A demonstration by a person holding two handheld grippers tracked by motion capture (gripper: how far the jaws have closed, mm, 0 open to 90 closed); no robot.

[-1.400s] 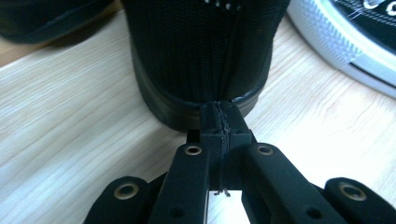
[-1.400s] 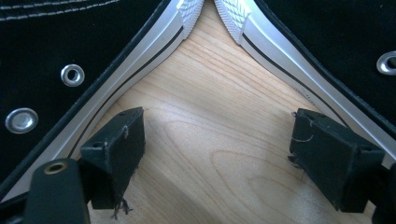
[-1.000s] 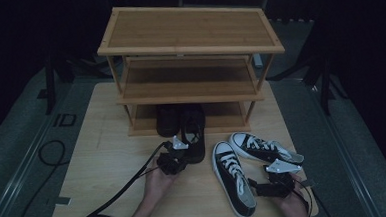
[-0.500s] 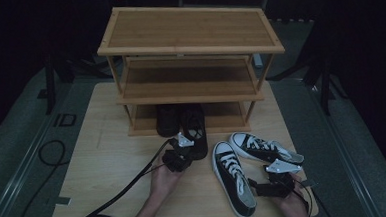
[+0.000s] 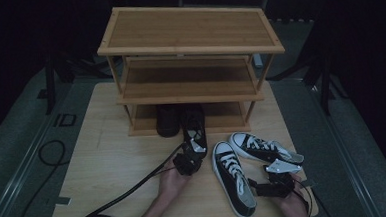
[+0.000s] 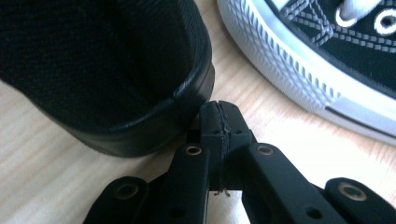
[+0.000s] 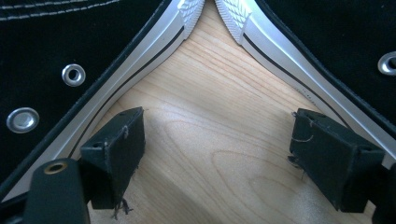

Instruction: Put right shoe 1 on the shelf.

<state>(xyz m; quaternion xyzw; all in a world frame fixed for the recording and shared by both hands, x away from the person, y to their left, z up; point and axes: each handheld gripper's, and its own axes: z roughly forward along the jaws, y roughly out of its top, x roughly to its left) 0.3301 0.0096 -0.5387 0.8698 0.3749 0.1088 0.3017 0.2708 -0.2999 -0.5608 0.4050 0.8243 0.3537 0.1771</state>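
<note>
Since the earlier frame my left gripper (image 5: 189,157) has moved forward across the table (image 5: 108,158) toward the black shoe (image 5: 194,128), while my right gripper (image 5: 276,178) has kept its place. Nearest to me, I am holding the right gripper low at the near right edge of the table, its fingers (image 7: 114,154) spread wide with only bare wood between them; in the right gripper view the white-edged soles of the two black sneakers are converging just ahead of the tips, one on either side. The near sneaker (image 5: 233,179) is lying lengthwise just left of that gripper, and the far sneaker (image 5: 265,148) is lying angled just beyond it. A little farther on, I am resting the left gripper with its fingers (image 6: 211,128) pressed fully together and gripping nothing; in the left gripper view the tips are sitting right at the heel rim of the black shoe (image 6: 107,74), though I cannot tell whether they are touching it. That shoe is standing on the table with its toe under the bottom tier of the wooden shoe rack (image 5: 190,43), just beside a second dark shoe (image 5: 167,121). The rack is standing at the far side of the table.
</note>
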